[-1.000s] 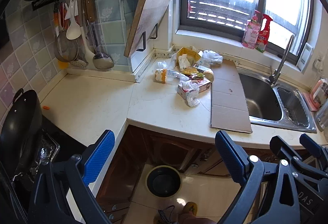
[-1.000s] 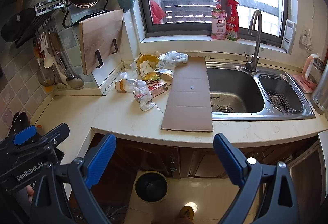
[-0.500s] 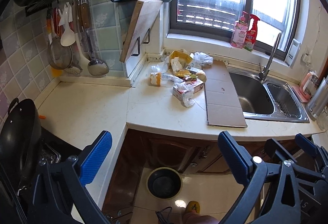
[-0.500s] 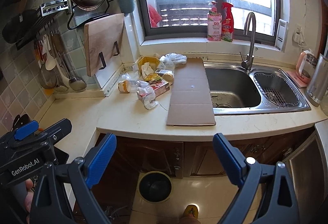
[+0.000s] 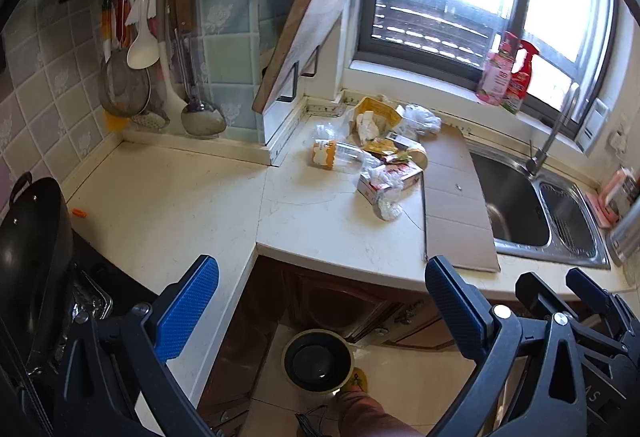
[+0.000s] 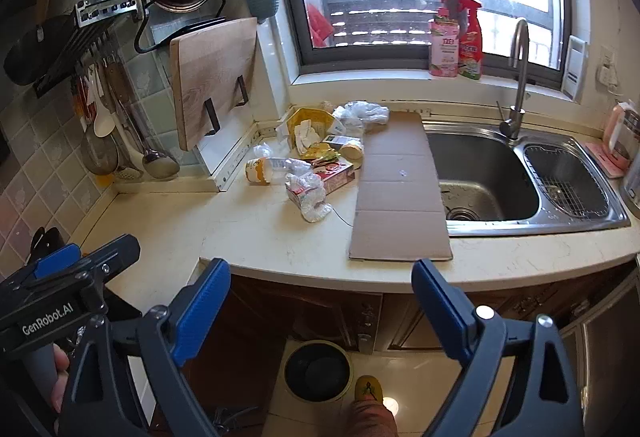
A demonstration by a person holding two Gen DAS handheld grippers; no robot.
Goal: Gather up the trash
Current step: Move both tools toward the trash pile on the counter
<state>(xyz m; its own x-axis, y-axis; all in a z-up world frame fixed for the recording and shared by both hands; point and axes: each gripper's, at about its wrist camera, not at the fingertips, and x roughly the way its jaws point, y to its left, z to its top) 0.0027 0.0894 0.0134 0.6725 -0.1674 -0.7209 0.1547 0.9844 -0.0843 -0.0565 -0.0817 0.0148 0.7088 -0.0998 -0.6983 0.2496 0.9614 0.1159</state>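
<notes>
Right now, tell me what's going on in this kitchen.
A person holds a gripper in each hand at the counter. The left gripper is open and empty; the right gripper's jaws are closing slightly on nothing. The trash pile and cardboard lie untouched beside the sink. The bin waits on the floor below.

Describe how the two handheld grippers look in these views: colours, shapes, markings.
Both grippers, left gripper and right gripper, have dark grey angular plastic frames with silver bolts and two flat fingers faced with ribbed blue pads. The left one's body, seen from the right wrist view, bears white "GenRobot.AI" lettering.
</notes>
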